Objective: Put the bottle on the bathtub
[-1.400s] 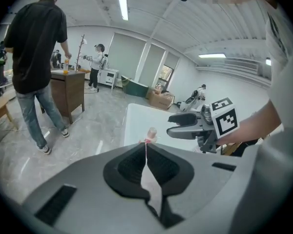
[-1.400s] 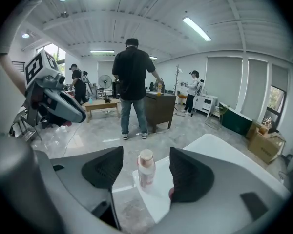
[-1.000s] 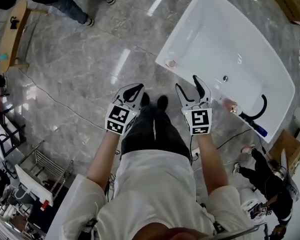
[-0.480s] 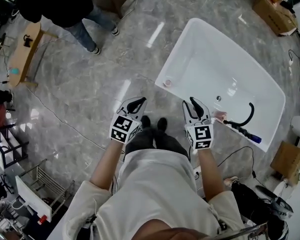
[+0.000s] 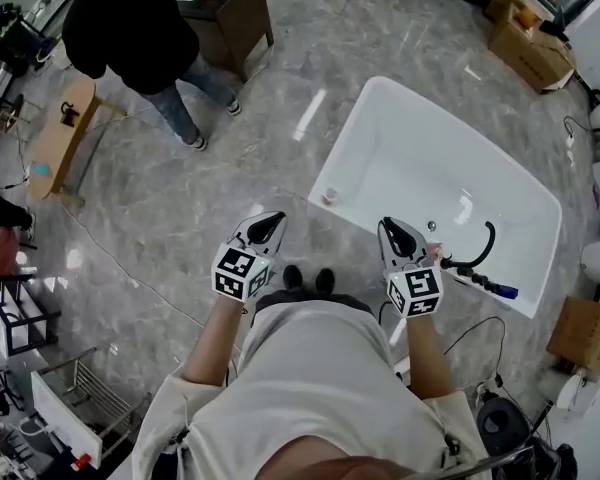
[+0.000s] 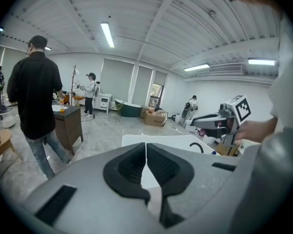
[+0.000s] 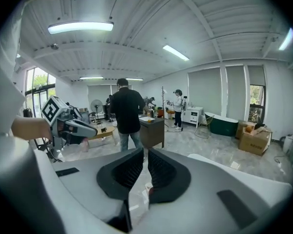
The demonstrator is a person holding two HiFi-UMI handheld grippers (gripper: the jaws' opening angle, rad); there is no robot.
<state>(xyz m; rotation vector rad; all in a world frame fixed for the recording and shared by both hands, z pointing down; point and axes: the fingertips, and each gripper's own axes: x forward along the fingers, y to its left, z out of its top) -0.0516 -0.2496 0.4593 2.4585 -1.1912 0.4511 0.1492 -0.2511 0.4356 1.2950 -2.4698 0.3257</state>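
The white bathtub [image 5: 348, 133] stands on the grey stone floor in front of me and to the right. A small pale bottle [image 5: 330, 196] stands on its near left corner. A pinkish object [image 5: 436, 254] lies on the near rim, just right of my right gripper [image 5: 392, 230]. That gripper is shut and empty [image 7: 145, 162]. My left gripper [image 5: 270, 224] hovers over the floor left of the tub, also shut with nothing in it [image 6: 146, 152]. The left gripper view shows the tub [image 6: 166, 140] beyond the jaws.
A black faucet hose [image 5: 483, 244] curls over the tub's near right rim, with a blue item [image 5: 507, 291] beside it. A person in black [image 5: 130, 28] stands by a dark cabinet [image 5: 235, 13] at the far left. Cardboard boxes [image 5: 528, 43] sit beyond the tub.
The head view has tilted up, so more of the room shows and the tub sits lower in the picture. Both grippers stay shut in front of my body.
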